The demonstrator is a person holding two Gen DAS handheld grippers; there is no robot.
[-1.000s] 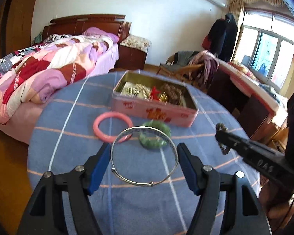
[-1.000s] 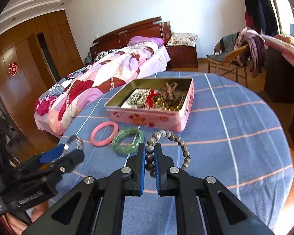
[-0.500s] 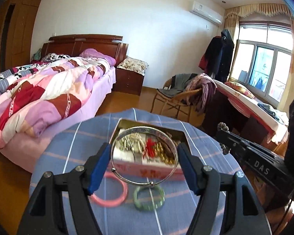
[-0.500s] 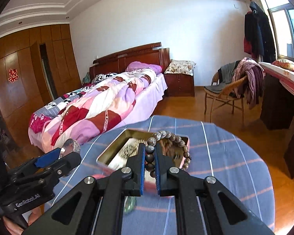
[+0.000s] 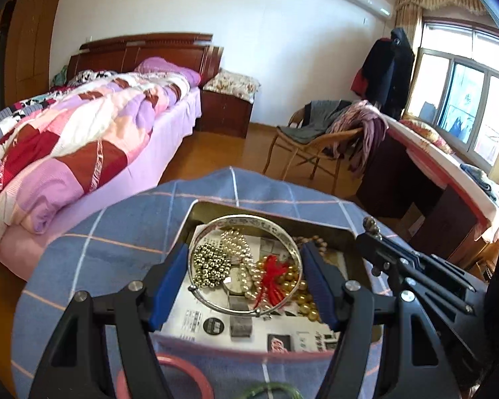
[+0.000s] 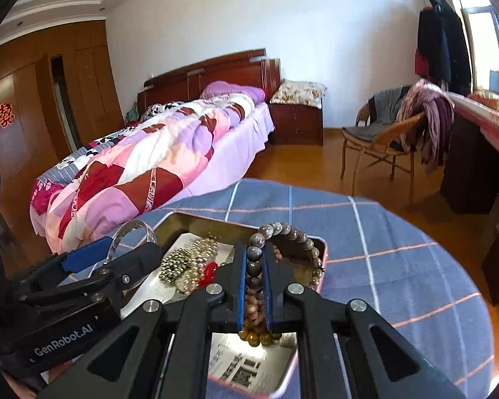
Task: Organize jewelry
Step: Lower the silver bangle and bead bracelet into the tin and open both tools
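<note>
Left gripper (image 5: 244, 274): I am clamping a silver bangle (image 5: 291, 242) between its blue pads, hovering over the open tin (image 5: 186, 222). Right gripper (image 6: 253, 286): I am pinching a bead bracelet (image 6: 294, 231), its loop hanging over the tin's far rim. Below and ahead of both: pearls (image 5: 241, 249), gold beads (image 5: 297, 294), red tassel (image 5: 271, 274) lying in the tin. Pink bangle (image 5: 186, 370) sitting under the left gripper.

Both grippers: black frames w/ silver screws, blue fingers (image 5: 169, 282); "GenRobot.AI" printed on left.

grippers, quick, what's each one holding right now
left gripper: closed on the silver bangle, over the tin.
right gripper: closed on the bead bracelet.
</note>
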